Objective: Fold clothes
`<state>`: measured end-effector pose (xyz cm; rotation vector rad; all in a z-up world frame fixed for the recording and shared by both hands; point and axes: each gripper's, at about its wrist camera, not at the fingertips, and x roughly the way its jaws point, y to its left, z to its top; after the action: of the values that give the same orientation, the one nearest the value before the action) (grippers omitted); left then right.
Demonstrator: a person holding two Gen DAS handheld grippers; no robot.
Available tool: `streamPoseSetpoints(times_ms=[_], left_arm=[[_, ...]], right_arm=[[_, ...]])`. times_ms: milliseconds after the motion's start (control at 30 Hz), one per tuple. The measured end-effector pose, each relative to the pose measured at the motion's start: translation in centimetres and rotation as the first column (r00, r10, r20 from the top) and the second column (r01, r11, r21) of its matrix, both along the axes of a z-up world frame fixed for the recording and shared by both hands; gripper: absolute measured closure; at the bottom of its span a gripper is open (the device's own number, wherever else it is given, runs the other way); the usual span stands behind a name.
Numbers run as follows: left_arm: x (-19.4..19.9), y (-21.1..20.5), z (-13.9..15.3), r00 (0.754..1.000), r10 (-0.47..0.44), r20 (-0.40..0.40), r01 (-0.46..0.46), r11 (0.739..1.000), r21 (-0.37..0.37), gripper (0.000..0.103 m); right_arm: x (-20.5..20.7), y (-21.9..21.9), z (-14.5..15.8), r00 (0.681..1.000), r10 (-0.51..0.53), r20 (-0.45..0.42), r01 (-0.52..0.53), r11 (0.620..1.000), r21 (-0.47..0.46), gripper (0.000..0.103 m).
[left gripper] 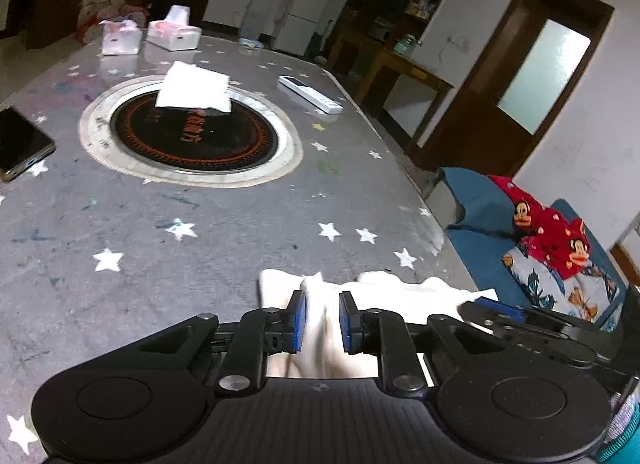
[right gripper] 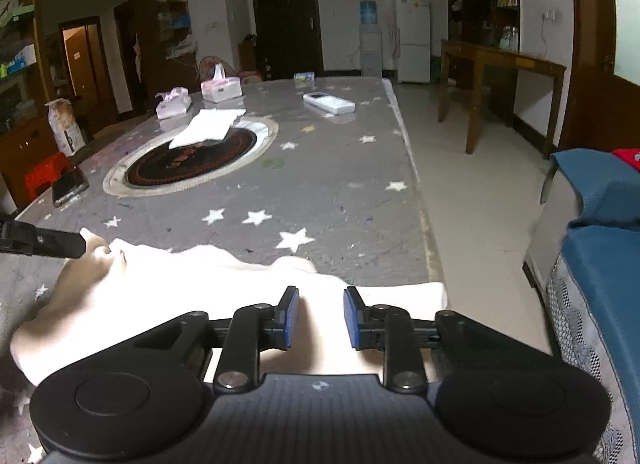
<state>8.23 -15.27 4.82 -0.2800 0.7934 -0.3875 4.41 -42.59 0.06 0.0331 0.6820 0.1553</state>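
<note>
A cream-white garment [right gripper: 168,284] lies bunched at the near edge of the grey star-print table [right gripper: 320,184]. In the left wrist view a raised fold of the garment [left gripper: 322,324] stands between the blue pads of my left gripper [left gripper: 322,322]; the jaws are slightly apart around it. My right gripper [right gripper: 321,318] is open, its pads over the garment's right part near the table edge. The left gripper's black finger [right gripper: 44,242] shows at the garment's left corner. The right gripper [left gripper: 496,310] shows at the right in the left wrist view.
A folded white cloth [left gripper: 196,90] lies on the round black hob [left gripper: 192,134]. A phone [left gripper: 20,142], two tissue packs [left gripper: 174,32], and a white remote [left gripper: 310,94] sit on the table. A blue sofa with red clothing [left gripper: 548,236] stands to the right.
</note>
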Motion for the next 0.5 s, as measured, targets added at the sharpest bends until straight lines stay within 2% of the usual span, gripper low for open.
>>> streamPoseSetpoints(times_ms=[133,333,433,500], left_arm=[[0.9,-1.7,-0.4,0.998,-0.059,-0.021,0.058,0.998,-0.015,0.085],[2.0,-3.8,-0.7,0.993,-0.115,-0.032,0.115,0.993,-0.014,0.085],[2.4,-4.4,-0.9,0.989,-0.148,-0.031,0.147,0.989,-0.023,0.084],[2.8,-4.7,-1.5,0.988,-0.146,-0.053,0.145,0.989,-0.016,0.084]], right_arm=[[0.5,0.0,-0.3,1.0,0.007,-0.01,-0.007,1.0,-0.004,0.073],[-0.2,0.2,0.7,1.0,0.023,0.01,-0.023,1.0,-0.01,0.064],[-1.1,0.6,1.3,0.999,0.043,0.023,-0.043,0.999,0.019,0.054],[-1.8,1.3,1.3,0.997,0.069,0.028,-0.07,0.998,0.012,0.053]])
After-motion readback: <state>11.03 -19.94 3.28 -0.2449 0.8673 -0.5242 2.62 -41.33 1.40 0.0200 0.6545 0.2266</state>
